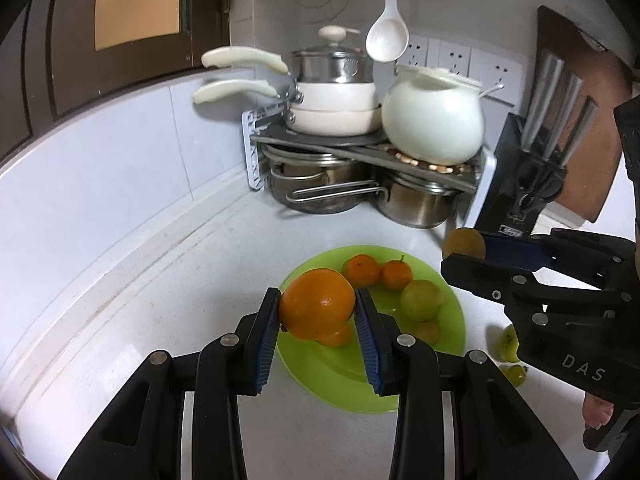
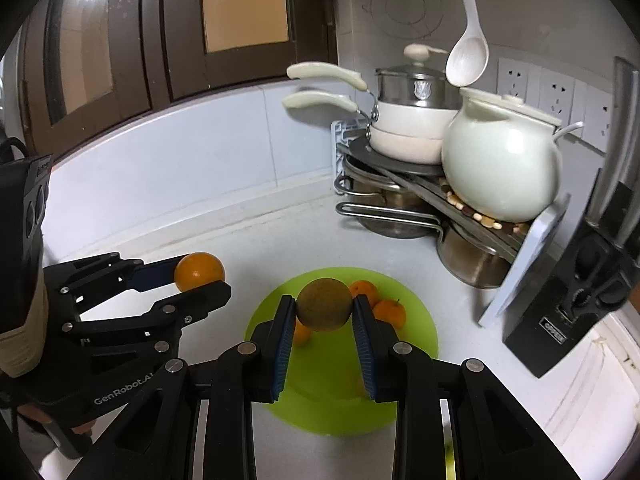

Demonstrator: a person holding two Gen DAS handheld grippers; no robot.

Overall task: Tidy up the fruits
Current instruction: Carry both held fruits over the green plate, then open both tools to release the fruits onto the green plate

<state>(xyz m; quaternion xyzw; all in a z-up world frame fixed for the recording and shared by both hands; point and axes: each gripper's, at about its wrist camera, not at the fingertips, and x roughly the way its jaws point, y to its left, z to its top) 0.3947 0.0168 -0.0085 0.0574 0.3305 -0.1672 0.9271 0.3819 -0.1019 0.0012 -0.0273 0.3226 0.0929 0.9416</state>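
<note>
The left gripper (image 1: 317, 312) pinches an orange (image 1: 317, 305) above the near rim of the green plate (image 1: 336, 384); the right gripper (image 2: 323, 312) pinches a brownish round fruit (image 2: 324, 304) over the plate's middle. Best to lower each into bare plate, clear of the tangerines (image 1: 378, 272) and green fruit (image 1: 422, 300) farther back, before letting go.

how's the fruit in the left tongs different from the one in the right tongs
Colour: the orange in the left tongs is bright and glossy; the brown fruit in the right tongs is dull olive-brown.
Size: the orange looks somewhat larger against its tongs; the brown fruit is smaller.
Shared: both are round, pinched between blue pads and held above the green plate.
</note>
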